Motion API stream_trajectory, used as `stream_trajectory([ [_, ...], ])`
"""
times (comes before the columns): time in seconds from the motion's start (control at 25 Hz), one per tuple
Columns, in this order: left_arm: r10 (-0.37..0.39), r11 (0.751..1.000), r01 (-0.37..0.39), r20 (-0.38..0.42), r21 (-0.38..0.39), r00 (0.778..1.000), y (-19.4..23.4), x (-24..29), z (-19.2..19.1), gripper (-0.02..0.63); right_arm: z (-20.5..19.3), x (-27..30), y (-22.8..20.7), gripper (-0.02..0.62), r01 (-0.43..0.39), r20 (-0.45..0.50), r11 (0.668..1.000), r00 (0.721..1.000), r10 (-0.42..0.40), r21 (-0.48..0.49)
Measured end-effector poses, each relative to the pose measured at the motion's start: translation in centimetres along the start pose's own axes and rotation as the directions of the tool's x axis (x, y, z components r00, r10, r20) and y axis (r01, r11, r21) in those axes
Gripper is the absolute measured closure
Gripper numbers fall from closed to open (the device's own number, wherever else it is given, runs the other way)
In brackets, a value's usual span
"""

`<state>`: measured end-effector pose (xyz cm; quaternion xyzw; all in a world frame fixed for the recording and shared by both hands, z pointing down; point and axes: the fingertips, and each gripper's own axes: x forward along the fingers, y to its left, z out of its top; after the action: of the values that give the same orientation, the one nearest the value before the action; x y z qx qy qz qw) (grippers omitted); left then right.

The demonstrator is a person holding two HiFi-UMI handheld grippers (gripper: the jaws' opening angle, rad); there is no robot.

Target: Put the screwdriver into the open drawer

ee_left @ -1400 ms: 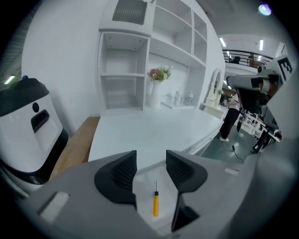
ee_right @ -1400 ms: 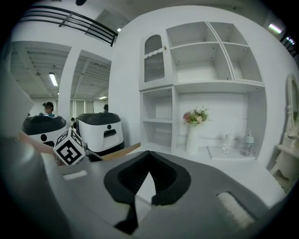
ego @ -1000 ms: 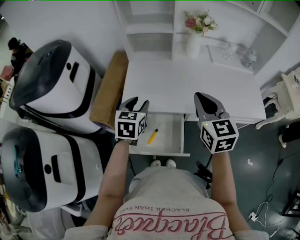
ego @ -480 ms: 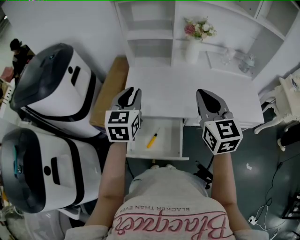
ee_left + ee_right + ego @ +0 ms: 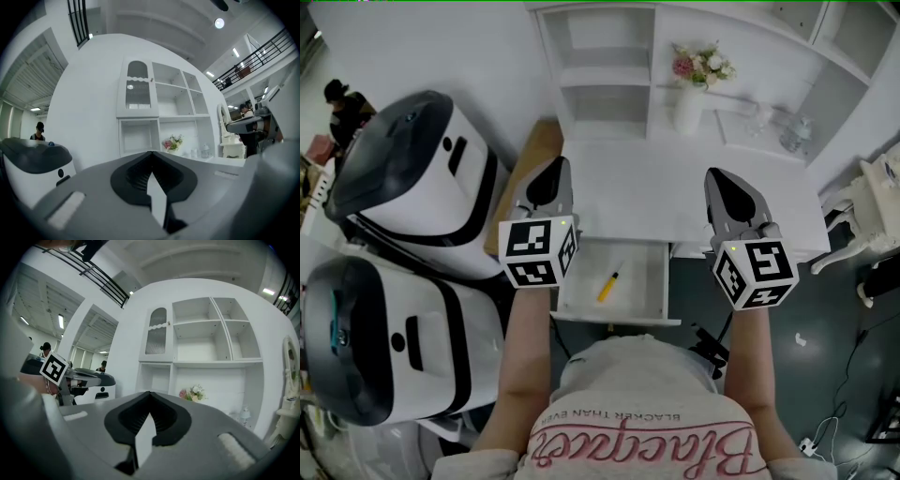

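while both grippers hang above the white desk, the screwdriver lies inside the open drawer. it rests alone on the drawer's pale floor, near the middle and a little toward 9 o'clock. in the head view its yellow handle points to 7 o'clock and its dark shaft to 1 o'clock. the drawer stands pulled out from the desk's front edge at 6 o'clock, just ahead of the person's shirt.

the left gripper shows at 11 o'clock from the screwdriver, by the desk's left edge and well apart from the tool. in the left gripper view its jaws are pressed together tip to tip, with nothing between them. the right gripper shows between 1 and 2 o'clock from the screwdriver, over the desk's right half. the right gripper view shows its jaws fully closed on each other too, holding nothing.

both grippers point toward 12 o'clock at the white shelf unit, where a vase of flowers stands at the back. at 9 o'clock of the desk is a brown cardboard piece, and beyond it are two white-and-black machines.
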<state>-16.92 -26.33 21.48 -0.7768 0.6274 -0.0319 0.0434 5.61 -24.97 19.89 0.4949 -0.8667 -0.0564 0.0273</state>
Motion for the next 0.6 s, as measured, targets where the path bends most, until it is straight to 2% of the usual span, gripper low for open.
stream_trajectory([
  [0.16, 0.014, 0.999, -0.017, 0.062, 0.045, 0.998, 0.3, -0.5, 2.0, 0.592, 0.5, 0.0, -0.3, 0.594, 0.017, 0.013, 1.0, 1.0, -0.017, -0.021],
  [0.6, -0.006, 0.997, -0.006, 0.16, 0.071, 0.987, 0.6, -1.0, 5.8, 0.592, 2.9, -0.4, -0.8, 0.594, 0.036, 0.071, 0.998, 0.997, -0.032, -0.054],
])
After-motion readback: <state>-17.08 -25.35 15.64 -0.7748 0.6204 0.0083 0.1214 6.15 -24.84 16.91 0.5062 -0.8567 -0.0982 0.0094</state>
